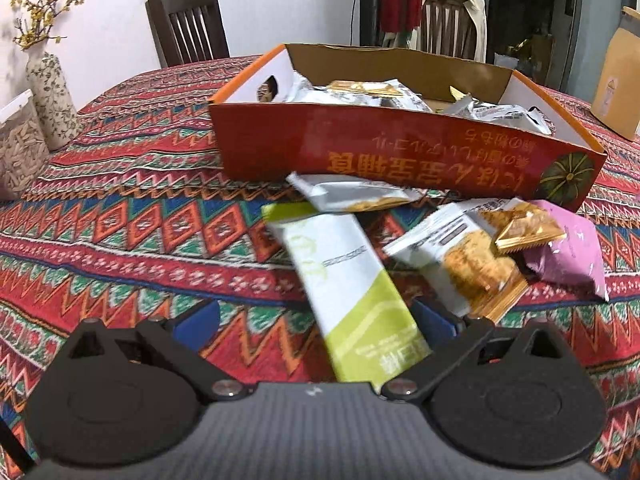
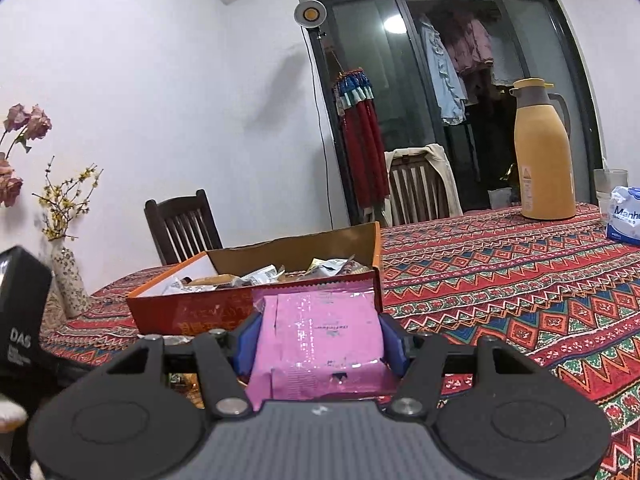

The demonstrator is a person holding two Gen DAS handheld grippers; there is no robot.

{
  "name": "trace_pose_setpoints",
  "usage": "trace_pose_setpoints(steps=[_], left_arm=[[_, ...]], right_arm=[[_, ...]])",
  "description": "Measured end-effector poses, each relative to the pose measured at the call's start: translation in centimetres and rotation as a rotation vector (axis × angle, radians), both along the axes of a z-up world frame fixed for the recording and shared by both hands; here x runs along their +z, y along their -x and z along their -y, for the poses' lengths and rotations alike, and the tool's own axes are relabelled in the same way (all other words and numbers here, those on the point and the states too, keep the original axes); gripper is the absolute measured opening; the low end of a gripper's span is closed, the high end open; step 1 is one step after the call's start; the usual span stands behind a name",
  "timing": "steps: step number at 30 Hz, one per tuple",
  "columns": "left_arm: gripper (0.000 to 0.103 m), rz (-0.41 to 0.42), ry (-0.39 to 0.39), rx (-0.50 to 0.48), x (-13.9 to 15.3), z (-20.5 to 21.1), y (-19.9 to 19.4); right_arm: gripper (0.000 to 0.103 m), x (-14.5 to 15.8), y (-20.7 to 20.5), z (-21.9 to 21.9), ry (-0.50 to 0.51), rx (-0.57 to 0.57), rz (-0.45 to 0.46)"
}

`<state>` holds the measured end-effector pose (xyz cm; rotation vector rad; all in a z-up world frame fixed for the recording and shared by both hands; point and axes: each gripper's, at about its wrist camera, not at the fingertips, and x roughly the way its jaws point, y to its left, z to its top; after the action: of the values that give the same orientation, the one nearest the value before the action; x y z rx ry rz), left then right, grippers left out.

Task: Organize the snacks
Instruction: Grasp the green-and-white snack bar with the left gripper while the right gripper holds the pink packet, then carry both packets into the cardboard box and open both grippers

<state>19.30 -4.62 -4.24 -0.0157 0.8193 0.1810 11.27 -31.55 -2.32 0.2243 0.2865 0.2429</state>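
On a woven tablecloth point(image 1: 140, 216) of red, blue and green zigzag bands sits a shallow cardboard box point(image 1: 400, 148), its near wall glossy red with gold lettering and its inner walls plain brown, holding crinkled silver foil packets point(image 1: 360, 94). Near its front wall lie loose snacks: a long flat green-and-white packet point(image 1: 352, 280), a silver sachet point(image 1: 352, 194), a white-and-gold pouch point(image 1: 468, 264), a small gold wrapper point(image 1: 528, 232) and a soft pink pouch point(image 1: 572, 252). The left gripper point(image 1: 316, 316) hangs just above the green-and-white packet, blue pads point(image 1: 200, 316) well apart on either side; I cannot tell whether either touches it. To the right, the right gripper point(image 2: 320, 340) has its blue pads pressed on the sides of a shiny, rectangular pink packet point(image 2: 320, 340), held near the box's near wall. Far left stands a floral ceramic vase point(image 1: 52, 100); far right, a matte mustard flask point(image 2: 544, 152).
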Motion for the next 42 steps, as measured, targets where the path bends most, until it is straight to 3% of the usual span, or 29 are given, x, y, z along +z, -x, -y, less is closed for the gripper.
trace_pose_setpoints(steps=[8,10,12,16,28,38,42], left_arm=[[0.102,0.016,0.016,0.024,0.1,-1.9,0.4],[0.095,0.024,0.028,0.017,0.1,-1.9,0.3],[0.073,0.039,0.036,0.002,0.4,-1.8,0.4],[0.041,0.06,0.054,-0.03,0.8,-1.9,0.8],[0.039,0.144,0.073,-0.024,1.6,-3.7,3.3],[0.039,0.242,0.082,-0.074,4.7,-4.3,5.5],[0.039,0.287,0.075,-0.106,6.4,-3.8,5.3]], right_arm=[[0.061,0.0,0.1,-0.1,-0.001,0.013,0.004],[0.061,0.0,0.1,-0.1,-0.002,0.012,0.003],[0.061,0.0,0.0,-0.1,-0.001,0.014,-0.001],[0.061,0.0,-0.2,-0.1,0.001,0.016,-0.01],[0.061,0.0,-0.5,-0.3,0.008,0.022,-0.015],[0.061,0.3,0.2,-1.6,0.081,0.006,0.003],[0.061,1.8,0.7,-1.9,0.077,0.005,0.019]])
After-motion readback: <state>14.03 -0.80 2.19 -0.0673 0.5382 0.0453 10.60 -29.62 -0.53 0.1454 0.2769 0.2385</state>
